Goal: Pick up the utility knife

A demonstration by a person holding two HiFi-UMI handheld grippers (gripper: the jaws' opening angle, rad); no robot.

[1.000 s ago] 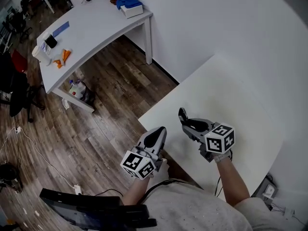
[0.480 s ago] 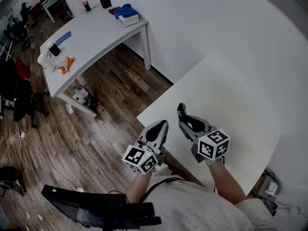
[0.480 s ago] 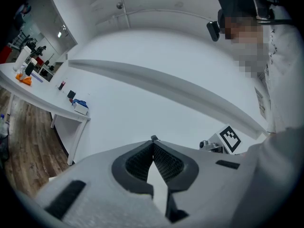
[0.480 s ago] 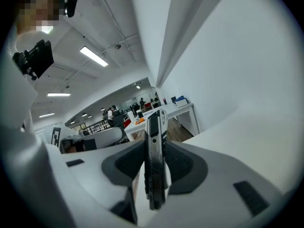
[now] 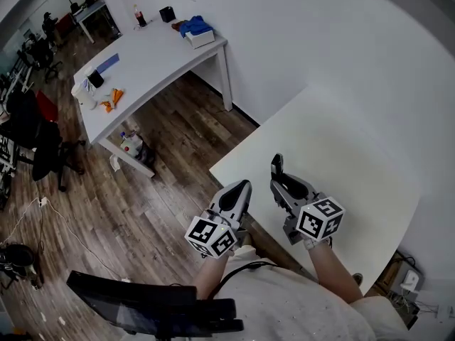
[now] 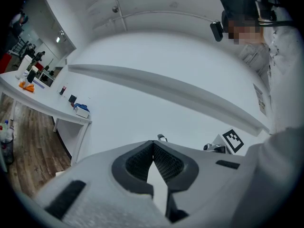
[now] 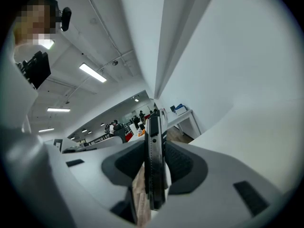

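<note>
The utility knife [image 7: 154, 161], dark and slim, stands edge-on between the pads of my right gripper [image 7: 154, 127], which is shut on it. In the head view its end [image 5: 277, 163] sticks out past the right gripper [image 5: 279, 170], held in the air above the white table [image 5: 348, 148] near its left edge. My left gripper [image 5: 243, 188] hovers just to the left, over the table's edge. In the left gripper view the left gripper [image 6: 153, 144] has its jaws meeting at the tips with nothing between them.
A long white desk [image 5: 153, 52] stands at the back left with a blue item on a white box [image 5: 197, 32], a bottle and cups. Wood floor [image 5: 163, 155] lies between. Office chairs [image 5: 39, 148] are at the left, a black chair back [image 5: 149, 307] below me.
Both grippers have risen a little above the table, the right one still holding the knife and tipped closer to level. The jaws have not changed.
</note>
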